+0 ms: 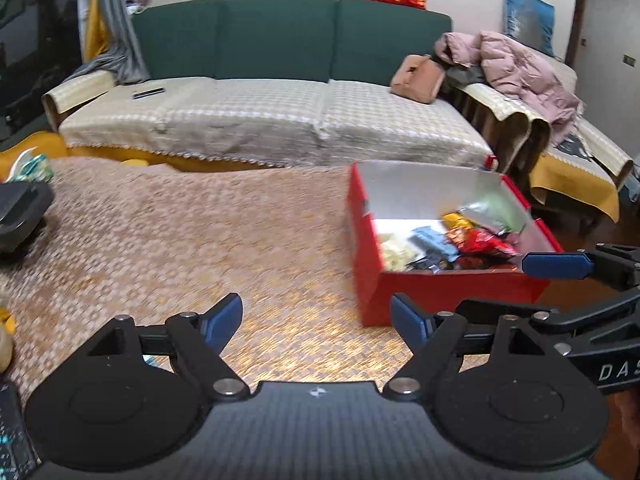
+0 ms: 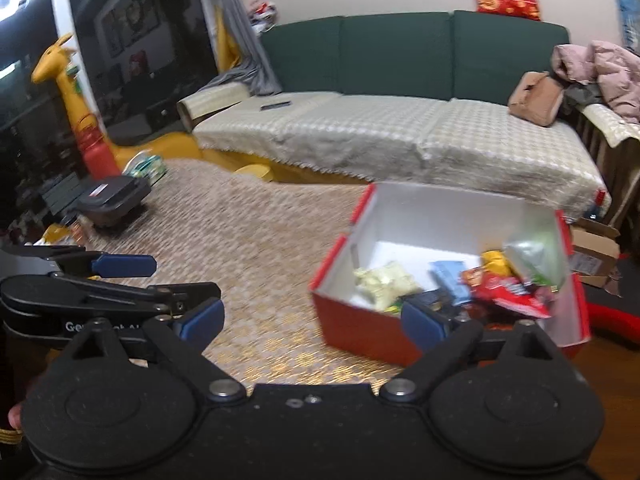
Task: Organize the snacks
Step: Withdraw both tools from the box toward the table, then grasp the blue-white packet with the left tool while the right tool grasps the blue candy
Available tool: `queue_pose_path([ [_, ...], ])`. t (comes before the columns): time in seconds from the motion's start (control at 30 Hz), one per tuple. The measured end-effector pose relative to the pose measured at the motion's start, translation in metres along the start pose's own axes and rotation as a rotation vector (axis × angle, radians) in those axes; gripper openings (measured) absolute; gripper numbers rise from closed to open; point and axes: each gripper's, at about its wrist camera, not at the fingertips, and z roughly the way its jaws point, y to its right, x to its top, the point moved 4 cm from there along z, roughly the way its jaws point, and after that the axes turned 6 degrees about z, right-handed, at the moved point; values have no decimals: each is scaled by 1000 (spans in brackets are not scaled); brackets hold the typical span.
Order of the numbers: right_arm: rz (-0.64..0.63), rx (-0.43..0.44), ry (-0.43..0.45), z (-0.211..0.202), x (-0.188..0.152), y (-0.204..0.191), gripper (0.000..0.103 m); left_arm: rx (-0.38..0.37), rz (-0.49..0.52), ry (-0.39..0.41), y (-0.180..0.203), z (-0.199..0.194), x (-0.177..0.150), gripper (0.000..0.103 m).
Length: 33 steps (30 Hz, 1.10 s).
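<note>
A red box [image 1: 440, 290] with a white inside stands open on the woven mat, right of centre; it also shows in the right wrist view [image 2: 360, 328]. Several snack packets lie in it: a red one [image 1: 486, 242] [image 2: 512, 292], a pale yellow one [image 1: 394, 254] [image 2: 384, 282], a blue one [image 2: 450, 280] and a green-silver one [image 2: 536, 256]. My left gripper [image 1: 316, 322] is open and empty over the mat, left of the box. My right gripper [image 2: 312, 322] is open and empty, just short of the box's near corner.
A green sofa [image 1: 276, 40] with a checked cover runs along the back. A pink jacket [image 1: 516, 68] and a brown bag [image 1: 418, 76] lie at its right end. A black robot vacuum [image 2: 112, 198] and a yellow giraffe toy [image 2: 72, 96] stand at the left. A cardboard box [image 2: 596, 248] sits right of the red box.
</note>
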Motion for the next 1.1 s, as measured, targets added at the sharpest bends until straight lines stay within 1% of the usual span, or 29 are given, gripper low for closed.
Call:
queue_pose_path([
  [0.07,-11,18,-13,6,-5,-11,95,21,-9,-4,-13,-3,-12,86],
  [0.13,-26,39,-31,14,-10,-23,98,37,-27,-14,-28,-4,-24,88],
  [0.2,-43,50,-48,21,-16,-34,102,49,-49,-33,-45,-2,-36,88],
  [0.33,-72,74,-97,39,-28,-57,102,81,-82,-69,-84,2,-55,88],
  [0.37,-84,80,-113,44,-31,-63,102,72,-85,-80,-93,4,-58,88],
  [0.4,-97,82,-125,50,-33,-69,102,43,-82,-95,-102,6,-62,88],
  [0.47,-122,94,-148,60,-37,-82,102,5,-61,-113,-118,7,-70,88],
  [0.57,-152,113,-174,75,-40,-98,102,-4,-6,-121,-136,7,-78,89],
  [0.7,-199,125,-211,100,-46,-121,102,-10,42,-138,-159,16,-85,88],
  [0.9,-263,142,-265,137,-54,-150,100,-58,155,-198,-187,41,-95,88],
  [1.07,-309,154,-310,163,-61,-166,97,-58,257,-243,-203,66,-100,88],
  [1.1,-316,154,-317,168,-61,-169,94,-60,273,-251,-205,72,-102,88],
])
